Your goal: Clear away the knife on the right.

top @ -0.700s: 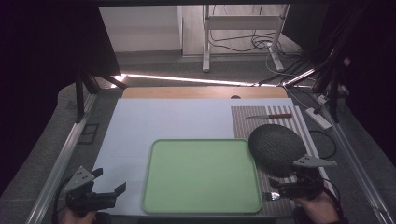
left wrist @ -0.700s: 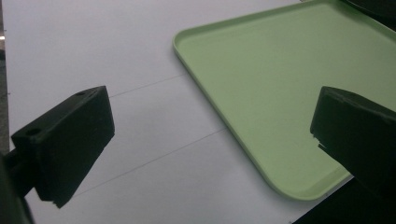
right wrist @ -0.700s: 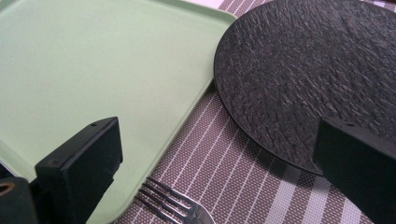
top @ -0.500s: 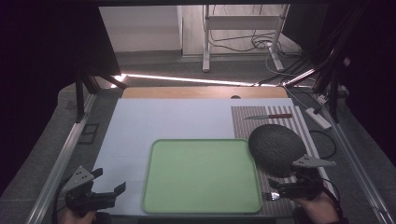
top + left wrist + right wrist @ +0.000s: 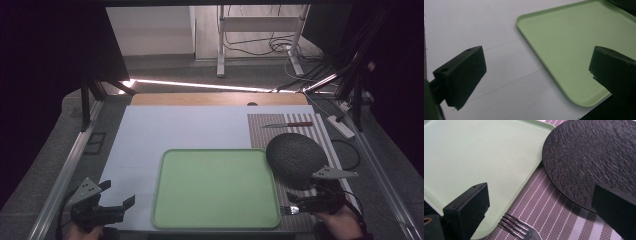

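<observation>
The fork (image 5: 520, 230) lies on the striped placemat (image 5: 554, 212), just beside the near right corner of the green tray (image 5: 215, 187) and near the dark round plate (image 5: 296, 160). The right hand-held gripper (image 5: 295, 209) hovers over it, jaws spread wide and empty. To pick it up well, lower squarely over the handle, clear of the tray's rim, and close across the narrow width. The left hand-held gripper (image 5: 117, 209) waits open over the white worktop (image 5: 175, 130).
</observation>
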Motion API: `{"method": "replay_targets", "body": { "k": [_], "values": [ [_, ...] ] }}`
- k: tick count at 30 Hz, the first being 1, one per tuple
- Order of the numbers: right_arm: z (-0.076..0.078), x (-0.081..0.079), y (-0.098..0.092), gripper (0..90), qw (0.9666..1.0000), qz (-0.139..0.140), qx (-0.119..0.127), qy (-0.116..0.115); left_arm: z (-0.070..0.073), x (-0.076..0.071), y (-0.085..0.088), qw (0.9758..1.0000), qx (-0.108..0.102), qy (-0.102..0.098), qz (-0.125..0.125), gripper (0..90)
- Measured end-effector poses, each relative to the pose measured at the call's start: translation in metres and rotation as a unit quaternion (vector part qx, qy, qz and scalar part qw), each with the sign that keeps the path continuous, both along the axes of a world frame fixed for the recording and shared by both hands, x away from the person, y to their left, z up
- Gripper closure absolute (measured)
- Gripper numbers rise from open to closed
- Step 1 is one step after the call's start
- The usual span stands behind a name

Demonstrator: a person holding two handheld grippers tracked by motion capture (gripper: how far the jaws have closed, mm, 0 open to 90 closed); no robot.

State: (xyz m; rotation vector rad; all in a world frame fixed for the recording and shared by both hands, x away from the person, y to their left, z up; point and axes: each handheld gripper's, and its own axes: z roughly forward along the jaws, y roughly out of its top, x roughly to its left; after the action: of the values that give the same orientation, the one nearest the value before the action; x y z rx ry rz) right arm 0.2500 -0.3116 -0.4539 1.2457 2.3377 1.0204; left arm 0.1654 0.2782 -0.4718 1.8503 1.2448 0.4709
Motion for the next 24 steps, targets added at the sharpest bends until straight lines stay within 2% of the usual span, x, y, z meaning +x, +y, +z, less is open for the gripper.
{"method": "replay_targets", "body": {
  "k": [10,12,14,24],
  "values": [
    [0.0005,-0.0003,0.0003,2.1,1.0,-0.001,0.0,-0.002,-0.0001,0.0002,0.0006,1.0,-0.002,0.001,0.0,1.5],
    [0.0014,-0.0009,-0.0002,2.1,0.9999,-0.002,0.002,-0.01,-0.0002,0.0003,0.0004,1.0,-0.001,0.002,0.0,1.5],
    [0.0026,-0.0013,-0.0006,2.1,0.9996,-0.005,0.005,-0.027,-0.0001,0.0004,0.0002,1.0,0.0,0.002,0.0,1.6],
    [0.0016,0.0027,-0.0026,2.1,0.9995,-0.01,0.002,-0.03,-0.0002,0.0006,0.0,1.0,0.001,0.003,0.0,1.7]
  ]
}}
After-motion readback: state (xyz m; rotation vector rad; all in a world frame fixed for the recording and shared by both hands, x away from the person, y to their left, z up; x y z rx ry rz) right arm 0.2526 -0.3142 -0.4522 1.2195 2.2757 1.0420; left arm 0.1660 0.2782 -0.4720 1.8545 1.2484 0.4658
